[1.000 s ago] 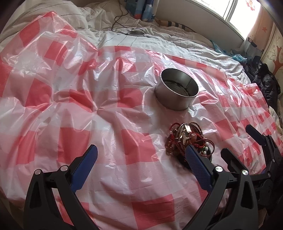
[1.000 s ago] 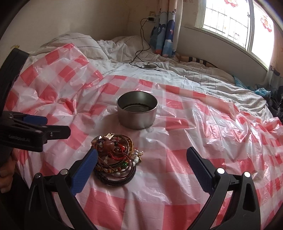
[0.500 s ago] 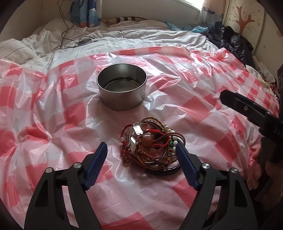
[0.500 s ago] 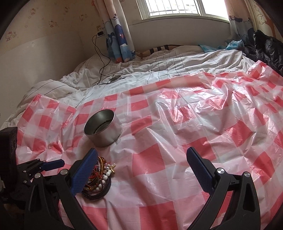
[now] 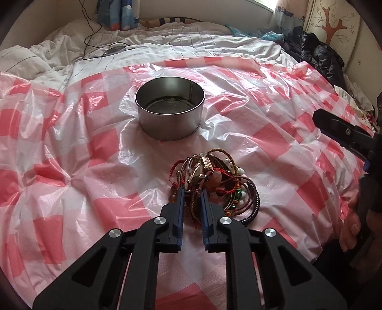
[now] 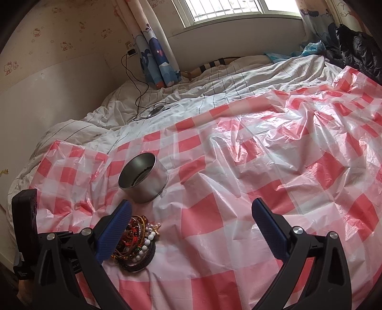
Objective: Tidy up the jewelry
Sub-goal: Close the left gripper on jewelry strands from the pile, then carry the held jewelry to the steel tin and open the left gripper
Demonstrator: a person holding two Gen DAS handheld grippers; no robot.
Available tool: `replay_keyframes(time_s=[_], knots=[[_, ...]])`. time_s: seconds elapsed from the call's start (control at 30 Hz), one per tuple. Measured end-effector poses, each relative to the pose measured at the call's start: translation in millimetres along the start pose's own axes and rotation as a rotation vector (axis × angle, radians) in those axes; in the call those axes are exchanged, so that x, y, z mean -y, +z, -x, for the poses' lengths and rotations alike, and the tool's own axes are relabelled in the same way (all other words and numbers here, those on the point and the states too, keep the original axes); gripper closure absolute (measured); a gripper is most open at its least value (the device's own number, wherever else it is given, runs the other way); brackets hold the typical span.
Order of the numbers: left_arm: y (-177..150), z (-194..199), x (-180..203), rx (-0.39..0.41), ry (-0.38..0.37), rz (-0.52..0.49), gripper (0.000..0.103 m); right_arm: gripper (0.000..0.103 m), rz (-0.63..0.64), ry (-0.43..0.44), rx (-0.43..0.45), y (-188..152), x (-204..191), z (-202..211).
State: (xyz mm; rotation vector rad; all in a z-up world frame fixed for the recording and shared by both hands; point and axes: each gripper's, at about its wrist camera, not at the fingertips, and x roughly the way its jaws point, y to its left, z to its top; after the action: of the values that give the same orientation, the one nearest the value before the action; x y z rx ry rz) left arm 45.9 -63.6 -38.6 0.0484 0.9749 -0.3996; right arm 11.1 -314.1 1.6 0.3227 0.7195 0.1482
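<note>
A tangled pile of bracelets and bead strings point(image 5: 214, 181) lies on the red-and-white checked plastic sheet point(image 5: 71, 167). A round metal tin point(image 5: 170, 112) stands open just beyond the pile. My left gripper point(image 5: 192, 193) is shut on strands at the near edge of the jewelry pile. In the right wrist view the pile point(image 6: 138, 238) lies at lower left, partly behind the left finger, and the tin point(image 6: 143, 181) stands beyond it. My right gripper point(image 6: 191, 214) is open and empty, to the right of the pile.
The sheet covers a bed with a white striped duvet point(image 5: 191, 40). A cable and a round charger point(image 6: 156, 110) lie on the duvet behind. Dark clothing point(image 5: 317, 54) is heaped at the far right. A curtain and window point(image 6: 238, 9) stand at the back.
My left gripper has closed from wide open onto the near edge of the jewelry pile. My right gripper has swung a little further to the right and stays open.
</note>
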Motion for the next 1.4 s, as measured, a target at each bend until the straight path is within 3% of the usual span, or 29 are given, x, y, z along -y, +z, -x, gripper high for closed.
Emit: replay_keyframes(time_s=[0.2,0.33,0.57,0.67,1.2,1.4], knots=[[1,12,-17,0.05,-0.058,0.088,0.095,0.007,0.018,-0.007,-0.011,-1,-2,-3],[-2,-7,-35,-0.041,-0.082,0.172,0.094,0.007,0.027,-0.012,-0.02,-2,-4,-4],[-4,-5,-32,-0.03,-0.058,0.152,0.094,0.007,0.034,-0.012,-0.023,-3,-7,-5],[-2,3,-31,0.007,-0.067,0.143,0.099,0.007,0.036,-0.011,-0.025,-4,-7,-5],[-2,42,-55,0.185,-0.128,0.223,0.1,0.007,0.037,-0.011,-0.027,-4,-10,-6],[2,51,-52,0.215,-0.163,0.197,0.1,0.007,0.05,0.018,-0.045,-5,-11,-9]])
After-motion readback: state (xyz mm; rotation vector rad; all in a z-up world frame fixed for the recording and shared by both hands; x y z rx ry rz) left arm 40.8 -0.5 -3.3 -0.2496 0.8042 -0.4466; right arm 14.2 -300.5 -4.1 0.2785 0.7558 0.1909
